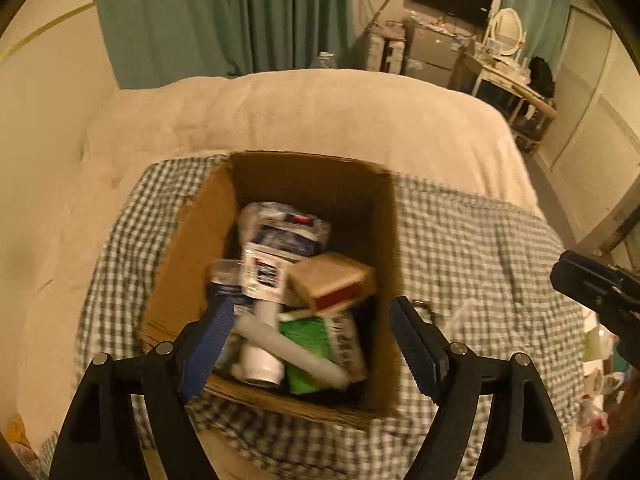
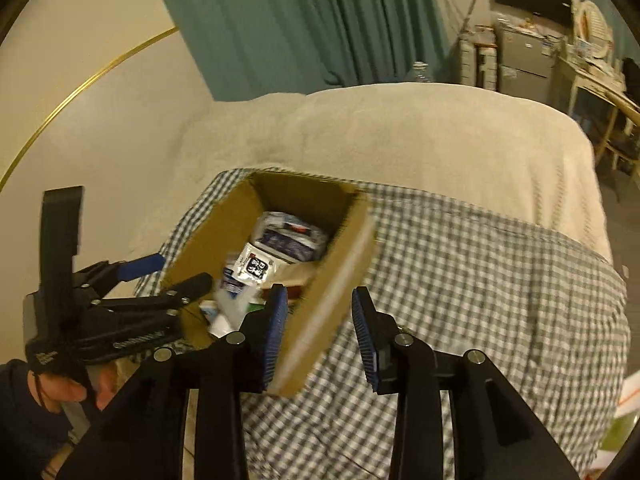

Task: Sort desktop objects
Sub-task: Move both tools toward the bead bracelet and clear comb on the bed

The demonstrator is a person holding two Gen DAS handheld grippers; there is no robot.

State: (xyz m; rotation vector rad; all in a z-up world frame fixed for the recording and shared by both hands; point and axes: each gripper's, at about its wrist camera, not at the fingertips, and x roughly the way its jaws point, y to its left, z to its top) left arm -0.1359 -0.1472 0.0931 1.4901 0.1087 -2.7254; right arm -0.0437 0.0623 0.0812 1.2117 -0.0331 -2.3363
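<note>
**Cardboard box nearly full, both grippers empty above it**

Blue-padded and spread wide, the left gripper (image 1: 312,344) hangs over the near rim of the cardboard box (image 1: 192,252) with nothing between its jaws. The right gripper (image 2: 320,340) stands partly apart, empty as well, its left finger just inside the box's right wall and the other outside it.

Inside the box lie the sorted things: a white tube (image 1: 296,350) across a green packet (image 1: 316,336), a brown block (image 1: 332,278) on top, a white carton (image 1: 266,270), and a blue-and-white pack (image 1: 288,232) at the back.

My reading is that a drop-off is done and the next pickup is due. That calls for swinging a hand away to the loose items (image 1: 600,352) at the right edge of the left view; blur leaves them unclear, possibly small packets.

Checked cloth (image 2: 480,280) lies under the box, a cream blanket (image 2: 400,132) covers the bed beyond, and green curtains (image 2: 304,20) hang behind. The box wall between the right jaws could snag as that hand pulls away.
</note>
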